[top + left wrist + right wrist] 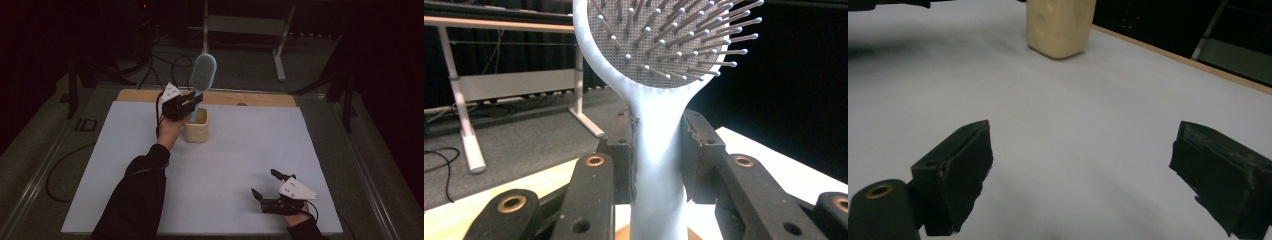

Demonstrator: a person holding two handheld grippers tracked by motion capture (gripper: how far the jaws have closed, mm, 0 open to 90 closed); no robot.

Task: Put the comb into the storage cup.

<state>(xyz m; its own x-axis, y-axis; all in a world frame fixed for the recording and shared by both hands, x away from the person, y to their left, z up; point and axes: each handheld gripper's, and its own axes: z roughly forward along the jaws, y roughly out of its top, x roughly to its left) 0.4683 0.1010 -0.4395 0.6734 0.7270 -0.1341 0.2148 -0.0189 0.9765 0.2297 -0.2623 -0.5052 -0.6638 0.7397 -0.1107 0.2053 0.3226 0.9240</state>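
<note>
One pale blue hairbrush [202,75] stands upright at twelve o'clock on the table [220,165], its handle end probably already inside the cream cup [196,127], though our view there is dim. We clamp the handle with the left gripper [192,103] so the bristled head stays high. At five o'clock, our right gripper [266,185] rests with jaws spread and nothing between them.
</note>
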